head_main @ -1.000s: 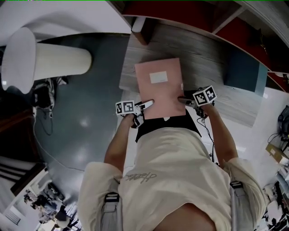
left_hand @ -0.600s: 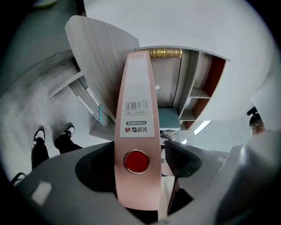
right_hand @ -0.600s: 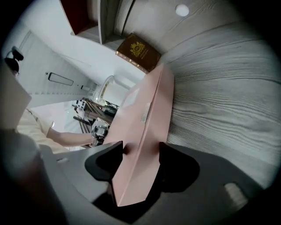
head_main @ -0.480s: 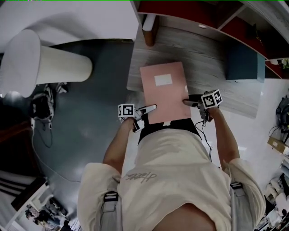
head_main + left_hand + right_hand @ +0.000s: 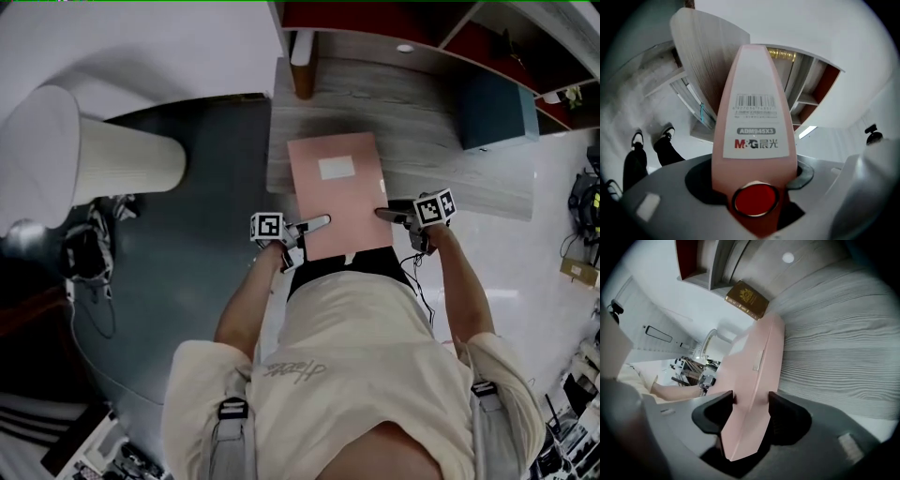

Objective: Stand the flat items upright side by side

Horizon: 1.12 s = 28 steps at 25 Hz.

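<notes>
A pink file box (image 5: 337, 192) lies flat-side up over the wooden desk (image 5: 422, 141), its near end past the desk's front edge. My left gripper (image 5: 319, 222) clamps its left side and my right gripper (image 5: 382, 214) its right side. In the left gripper view the box's labelled spine (image 5: 757, 126) with a red-ringed hole fills the gap between the jaws (image 5: 754, 173). In the right gripper view the box's thin edge (image 5: 759, 362) sits between both pads (image 5: 751, 401). Both pairs of jaws have just been closing on the box.
A brown book (image 5: 747, 298) stands at the desk's back by the shelves. A dark blue box (image 5: 497, 108) sits at the desk's right end. A white cylinder (image 5: 103, 159) stands on the floor to the left.
The pink box has stayed between both grippers. It has shifted slightly over the desk's front edge, and the grippers have moved with it.
</notes>
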{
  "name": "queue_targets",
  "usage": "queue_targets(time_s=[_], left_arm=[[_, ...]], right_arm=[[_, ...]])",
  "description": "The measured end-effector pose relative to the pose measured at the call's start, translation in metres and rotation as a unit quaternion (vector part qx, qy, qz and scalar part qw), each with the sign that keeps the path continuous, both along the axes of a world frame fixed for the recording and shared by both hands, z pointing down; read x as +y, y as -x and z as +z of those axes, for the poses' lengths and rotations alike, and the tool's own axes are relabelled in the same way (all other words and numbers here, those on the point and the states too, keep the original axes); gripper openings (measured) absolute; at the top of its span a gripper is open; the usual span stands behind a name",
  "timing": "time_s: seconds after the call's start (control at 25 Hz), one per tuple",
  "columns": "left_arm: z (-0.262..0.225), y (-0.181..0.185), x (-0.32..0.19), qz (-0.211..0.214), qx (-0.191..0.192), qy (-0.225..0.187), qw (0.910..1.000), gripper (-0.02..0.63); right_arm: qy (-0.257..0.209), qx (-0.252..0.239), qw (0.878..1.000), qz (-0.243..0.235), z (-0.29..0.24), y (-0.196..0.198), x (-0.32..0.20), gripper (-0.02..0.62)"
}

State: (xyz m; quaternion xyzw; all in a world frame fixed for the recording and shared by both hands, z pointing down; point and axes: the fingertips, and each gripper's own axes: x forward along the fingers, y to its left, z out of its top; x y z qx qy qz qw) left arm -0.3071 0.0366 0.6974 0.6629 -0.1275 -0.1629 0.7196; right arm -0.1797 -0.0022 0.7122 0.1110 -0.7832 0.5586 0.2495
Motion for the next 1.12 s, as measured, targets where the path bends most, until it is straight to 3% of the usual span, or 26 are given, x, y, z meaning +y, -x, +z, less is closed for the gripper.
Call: queue_targets(time_s=[0.12,0.16,0.24,0.28,0.36,0.52,0.68,0.84,0.96,1.12], left_arm=[[0.017,0.009,-0.006,0.029,-0.105,-0.040,0.9932,0.313],[0.014,0.008,-0.006,0.034,-0.117,-0.043,0.9916,0.307],[-0.006,-0.003,-0.006,0.036,-0.088,-0.038,0.9948,0.296],[-0.007,-0.003,-0.005,0.042,-0.105,-0.037,0.9930,0.294],[-0.003,-0.002,-0.003,0.059,-0.160,-0.045,0.9843,0.293],[-0.016,-0.010,-0.006,0.094,-0.218,-0.101,0.9661,0.291],[-0.027,-0.024,-0.003,0.124,-0.280,-0.154,0.9392,0.291],[-0.039,-0.043,-0.010,0.126,-0.329,-0.202,0.9141,0.291],[-0.048,-0.062,-0.020,0.120,-0.341,-0.213,0.9076,0.290],[-0.055,-0.091,-0.033,0.100,-0.348,-0.201,0.9102,0.291]], right_arm=[[-0.015,0.005,0.999,0.038,0.003,-0.004,0.000,0.229],[-0.020,0.006,0.999,0.047,0.002,-0.005,0.000,0.221],[-0.031,0.013,0.998,0.058,0.001,-0.007,0.002,0.213],[-0.035,0.016,0.997,0.063,0.002,-0.008,0.003,0.215],[-0.040,0.018,0.996,0.078,0.001,-0.011,0.006,0.215],[-0.062,0.016,0.991,0.119,-0.007,-0.021,0.008,0.215],[-0.083,0.014,0.985,0.147,-0.014,-0.040,0.018,0.215],[-0.091,-0.001,0.976,0.199,-0.021,-0.074,0.025,0.215],[-0.103,-0.007,0.966,0.236,-0.026,-0.105,0.028,0.203],[-0.135,0.004,0.953,0.272,-0.033,-0.151,0.039,0.187]])
